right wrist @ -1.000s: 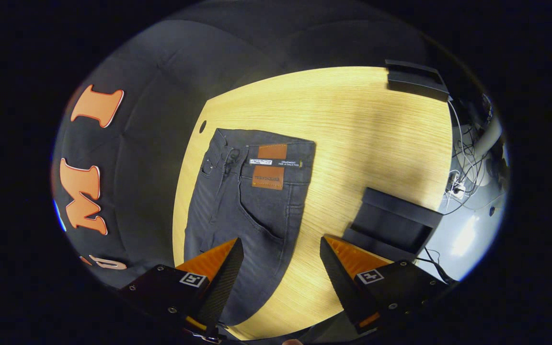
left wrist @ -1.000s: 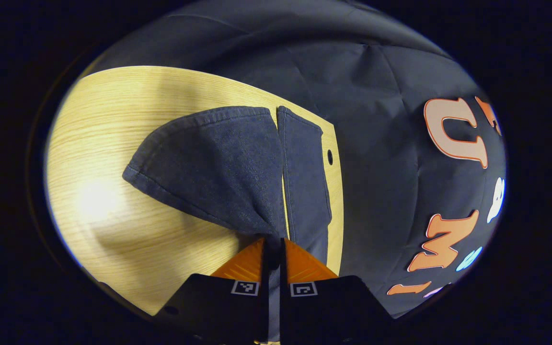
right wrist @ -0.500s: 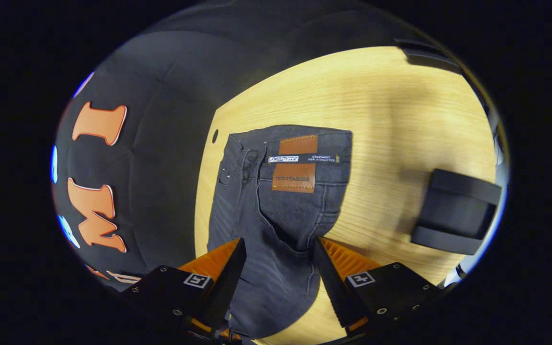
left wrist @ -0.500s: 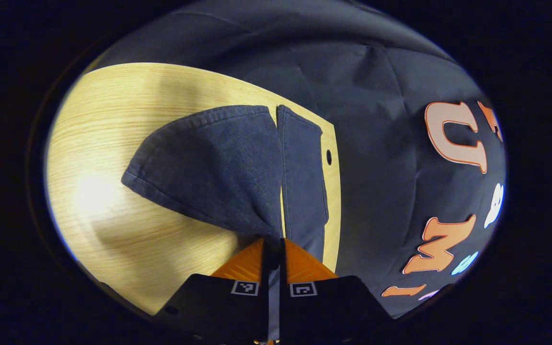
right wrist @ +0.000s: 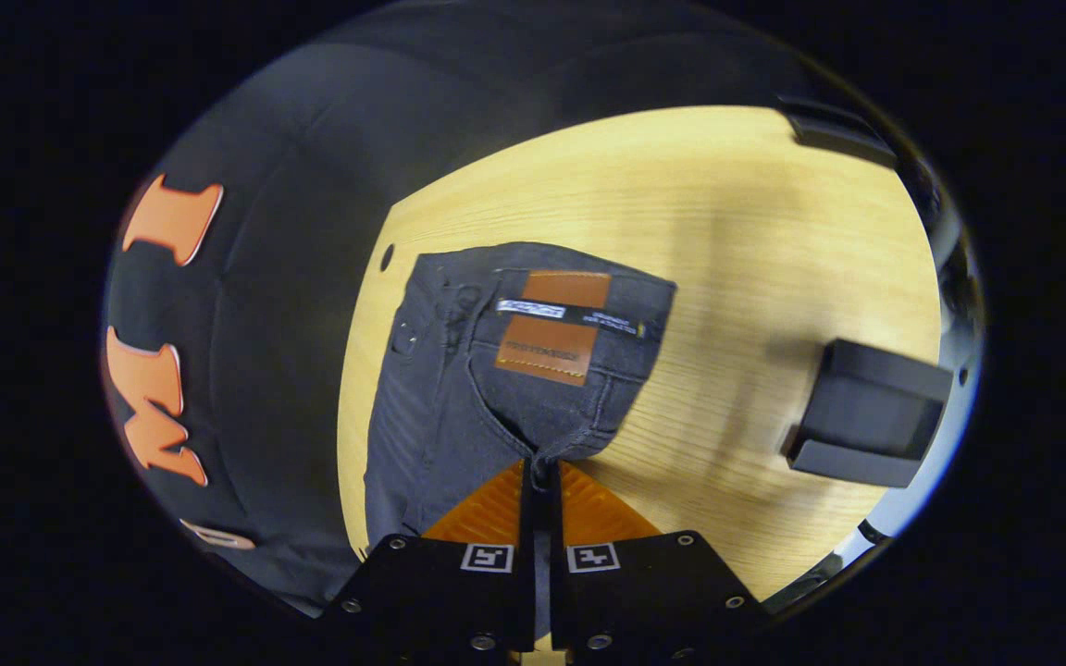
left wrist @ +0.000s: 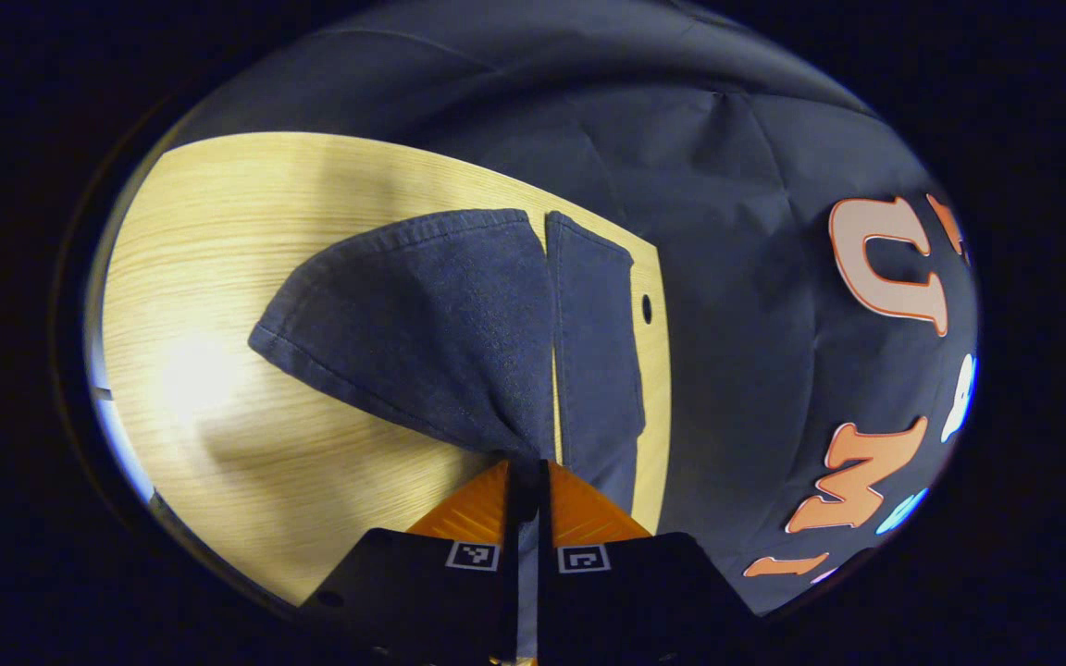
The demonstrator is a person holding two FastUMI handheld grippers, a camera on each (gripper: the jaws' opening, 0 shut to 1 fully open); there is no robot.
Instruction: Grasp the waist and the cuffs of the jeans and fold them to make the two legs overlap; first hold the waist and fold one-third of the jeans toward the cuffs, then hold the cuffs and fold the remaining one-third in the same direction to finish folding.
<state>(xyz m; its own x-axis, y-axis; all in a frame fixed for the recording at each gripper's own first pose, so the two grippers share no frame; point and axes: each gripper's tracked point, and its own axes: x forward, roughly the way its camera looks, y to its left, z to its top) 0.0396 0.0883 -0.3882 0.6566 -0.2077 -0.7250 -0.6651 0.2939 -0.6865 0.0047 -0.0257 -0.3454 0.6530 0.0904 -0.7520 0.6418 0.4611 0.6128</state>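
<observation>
Denim jeans (right wrist: 459, 388) pinched in both hand-held grippers, on wooden table (right wrist: 737, 277)

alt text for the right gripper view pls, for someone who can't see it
The right gripper is shut on the dark jeans, pinching the fabric just below the waist, where a brown leather patch shows. The jeans lie on a light wooden table, with a black box off to the right.

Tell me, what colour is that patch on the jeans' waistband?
Brown, like tan leather: the patch on the jeans, clearest in the right gripper view.
</observation>
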